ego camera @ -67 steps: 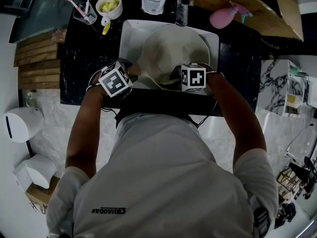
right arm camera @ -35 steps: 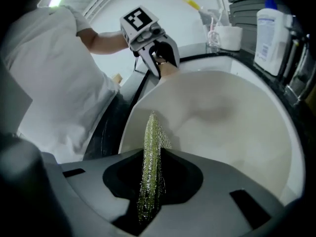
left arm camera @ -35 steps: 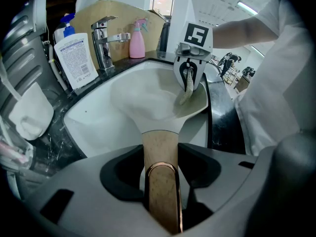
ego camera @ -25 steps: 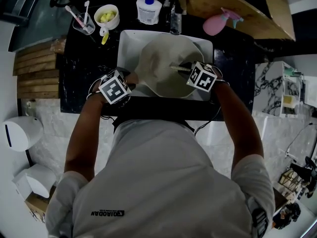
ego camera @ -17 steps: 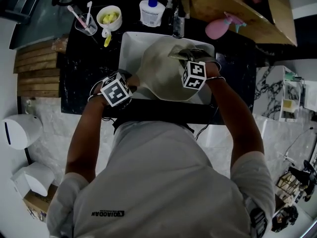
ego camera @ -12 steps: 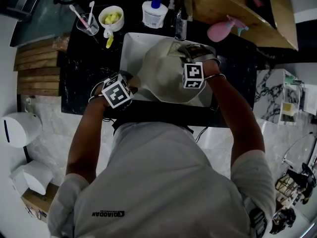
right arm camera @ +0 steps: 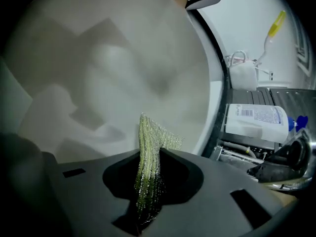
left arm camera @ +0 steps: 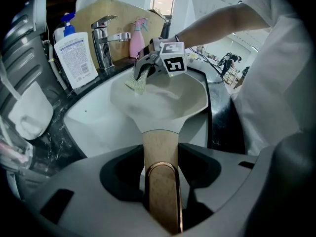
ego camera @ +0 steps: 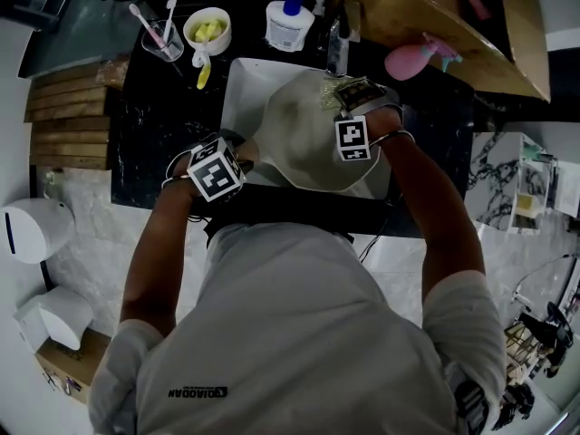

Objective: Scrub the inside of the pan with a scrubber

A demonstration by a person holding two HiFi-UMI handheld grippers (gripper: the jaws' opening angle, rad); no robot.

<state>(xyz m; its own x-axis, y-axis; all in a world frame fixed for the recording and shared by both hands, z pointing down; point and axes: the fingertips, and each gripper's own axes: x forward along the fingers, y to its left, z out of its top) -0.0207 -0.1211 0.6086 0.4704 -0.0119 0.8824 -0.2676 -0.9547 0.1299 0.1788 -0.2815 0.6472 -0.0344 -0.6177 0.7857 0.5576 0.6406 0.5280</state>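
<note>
Washbasin station of the bathroom type: a white rectangular basin (ego camera: 237, 93) is sunk in a black marbled worktop (ego camera: 154, 134), with a chrome tap (left arm camera: 104, 37) at the basin's back edge. A pump bottle (ego camera: 289, 24) and a cup of toothbrushes (ego camera: 161, 36) stand along the worktop's rear (a white dispenser (ego camera: 29, 231) lies beyond its left edge).

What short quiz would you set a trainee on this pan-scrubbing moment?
1. True or false: the left gripper is shut on the pan's wooden handle.
2. What does the right gripper grip? A a spoon; B the green mesh scrubber; C a bar of soap.
3. Fill in: the pan is held over the white ____.
Key: 1 true; 2 B; 3 sink.
</note>
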